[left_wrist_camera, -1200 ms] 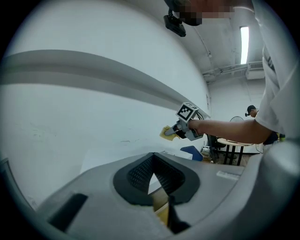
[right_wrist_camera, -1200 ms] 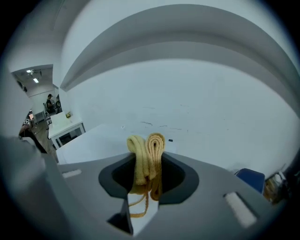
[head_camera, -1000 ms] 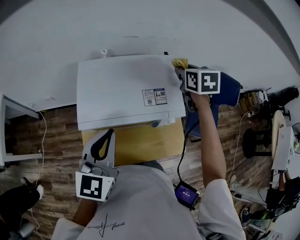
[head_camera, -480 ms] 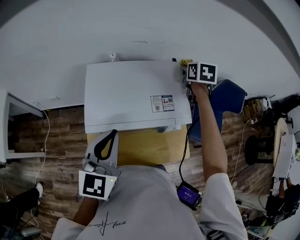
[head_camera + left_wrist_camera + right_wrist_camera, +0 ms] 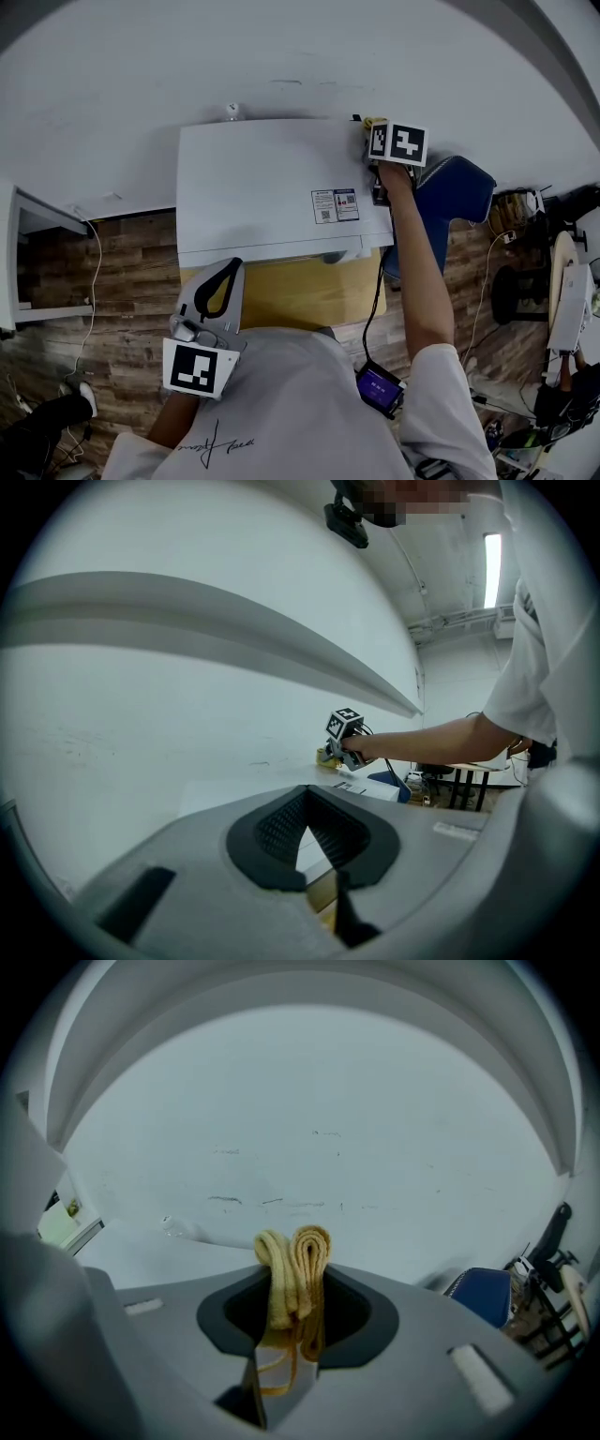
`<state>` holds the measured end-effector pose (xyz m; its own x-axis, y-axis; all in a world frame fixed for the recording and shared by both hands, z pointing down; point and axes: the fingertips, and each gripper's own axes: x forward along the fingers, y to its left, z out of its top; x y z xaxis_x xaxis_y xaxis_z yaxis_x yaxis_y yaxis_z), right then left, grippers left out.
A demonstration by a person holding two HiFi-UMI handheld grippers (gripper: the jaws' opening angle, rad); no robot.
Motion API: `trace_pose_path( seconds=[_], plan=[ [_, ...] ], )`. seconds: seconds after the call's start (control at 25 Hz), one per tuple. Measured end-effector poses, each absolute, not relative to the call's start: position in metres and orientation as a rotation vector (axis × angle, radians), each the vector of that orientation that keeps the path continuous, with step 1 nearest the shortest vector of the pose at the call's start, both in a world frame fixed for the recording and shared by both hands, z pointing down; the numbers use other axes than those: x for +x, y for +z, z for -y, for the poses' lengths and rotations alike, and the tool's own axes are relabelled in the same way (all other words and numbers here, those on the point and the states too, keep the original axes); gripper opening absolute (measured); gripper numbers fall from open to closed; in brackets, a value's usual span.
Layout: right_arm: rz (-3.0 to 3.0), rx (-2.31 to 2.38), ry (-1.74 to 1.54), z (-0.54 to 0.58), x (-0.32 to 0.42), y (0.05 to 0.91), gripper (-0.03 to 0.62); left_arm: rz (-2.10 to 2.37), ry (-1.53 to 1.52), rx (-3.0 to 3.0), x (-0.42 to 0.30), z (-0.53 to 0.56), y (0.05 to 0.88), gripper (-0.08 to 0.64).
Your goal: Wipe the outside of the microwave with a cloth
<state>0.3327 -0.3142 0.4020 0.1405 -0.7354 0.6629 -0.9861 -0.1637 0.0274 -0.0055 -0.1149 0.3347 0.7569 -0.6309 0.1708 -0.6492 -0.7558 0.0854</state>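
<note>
Right tool (image 5: 292,1330) pinches cloth (image 5: 298,1265) at microwave (image 5: 272,197) corner, chair (image 5: 450,192) beside.

Smooth matt microwave (image 5: 272,187) casing, soft folded cloth (image 5: 295,1269), wood-plank floor (image 5: 122,272).

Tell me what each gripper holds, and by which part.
Right gripper clamps the cloth just below its folded end. Left gripper, shut, holds nothing.

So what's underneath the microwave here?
A yellow tabletop; only a strip of it shows in front of the microwave. The rest is covered by the microwave and the person's shirt, so its legs or anything else below cannot be seen.
</note>
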Motion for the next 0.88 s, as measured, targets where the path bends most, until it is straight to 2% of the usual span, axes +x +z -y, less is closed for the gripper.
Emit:
trace_pose_path(
  seconds=[0.88],
  plan=[
    [1.682,1.943,0.746,0.324,0.29,0.403,0.12,1.002,0.161,2.803,-0.016,0.116,0.338,-0.008]
  ],
)
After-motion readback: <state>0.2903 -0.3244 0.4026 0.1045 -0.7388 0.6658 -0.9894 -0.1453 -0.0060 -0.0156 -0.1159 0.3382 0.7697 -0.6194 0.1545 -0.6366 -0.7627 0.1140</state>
